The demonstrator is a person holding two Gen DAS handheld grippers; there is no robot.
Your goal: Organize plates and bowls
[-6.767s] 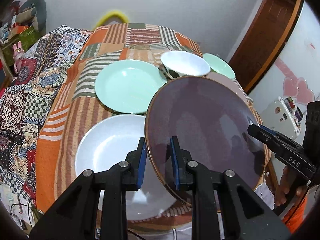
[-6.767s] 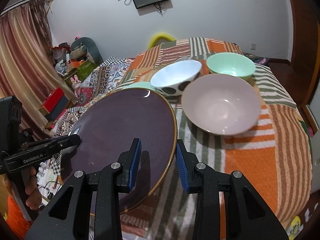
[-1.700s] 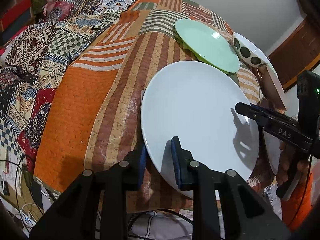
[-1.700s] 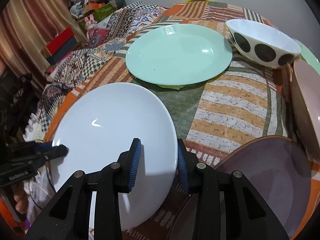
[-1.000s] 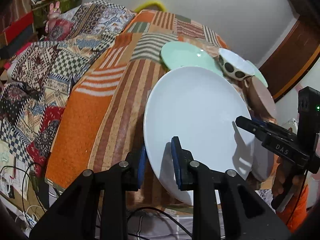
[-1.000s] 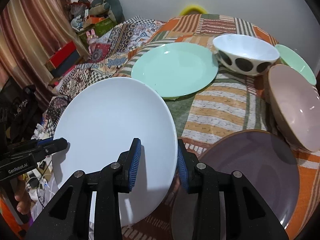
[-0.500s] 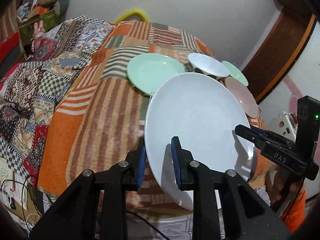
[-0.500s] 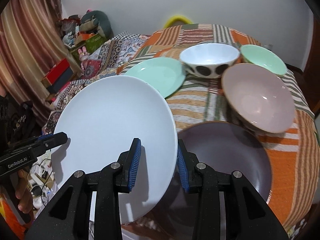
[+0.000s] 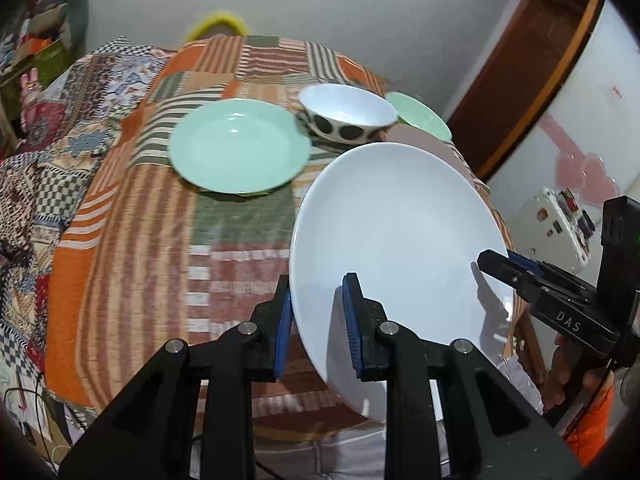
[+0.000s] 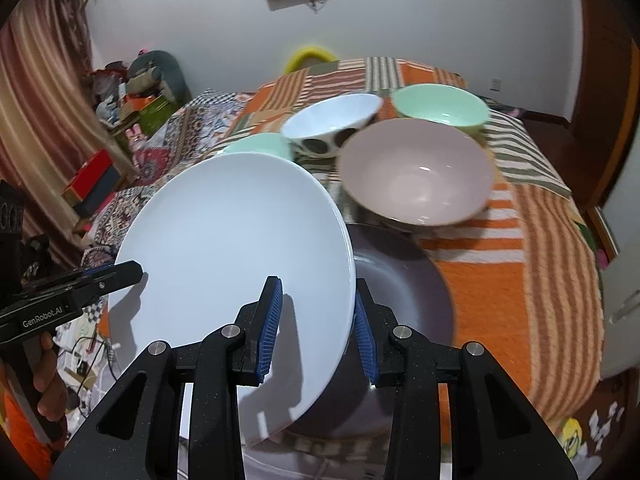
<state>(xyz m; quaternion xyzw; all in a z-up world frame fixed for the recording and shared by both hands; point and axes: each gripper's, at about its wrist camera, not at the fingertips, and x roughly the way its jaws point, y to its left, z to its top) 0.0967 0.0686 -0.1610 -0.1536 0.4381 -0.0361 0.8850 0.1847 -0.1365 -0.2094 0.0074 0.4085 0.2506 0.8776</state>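
Plate-carrying with both grippers: we hold 1 white plate (image 9: 394, 236) between us, off the table, tilted. Our left gripper (image 9: 316, 320) pinches the plate's rim at its 7 o'clock in the left view, 1 blue pad under the rim and 1 on the upper face. Our right gripper (image 10: 316, 322) pinches the opposite rim, at 5 o'clock of the plate in the right view, pads on either side of the edge. Each gripper shows in the other's view, clamped on the far rim: the right one at 4 o'clock in the left view, the left one at 9 o'clock in the right view, each with a hand below it.

In the right view a purple plate (image 10: 404, 280) lies on the striped cloth (image 9: 140, 216), partly under the white plate's lower edge. Just beyond it, at 12 o'clock, sits a pink bowl (image 10: 416, 170), touching or nearly touching the purple rim. Behind that stand a spotted bowl (image 9: 348, 114) at 11 o'clock and a green bowl (image 10: 440, 110) at 1 o'clock. A green plate (image 9: 238, 148) lies at 10 o'clock from the white plate in the left view, well apart from it, beside the spotted bowl.
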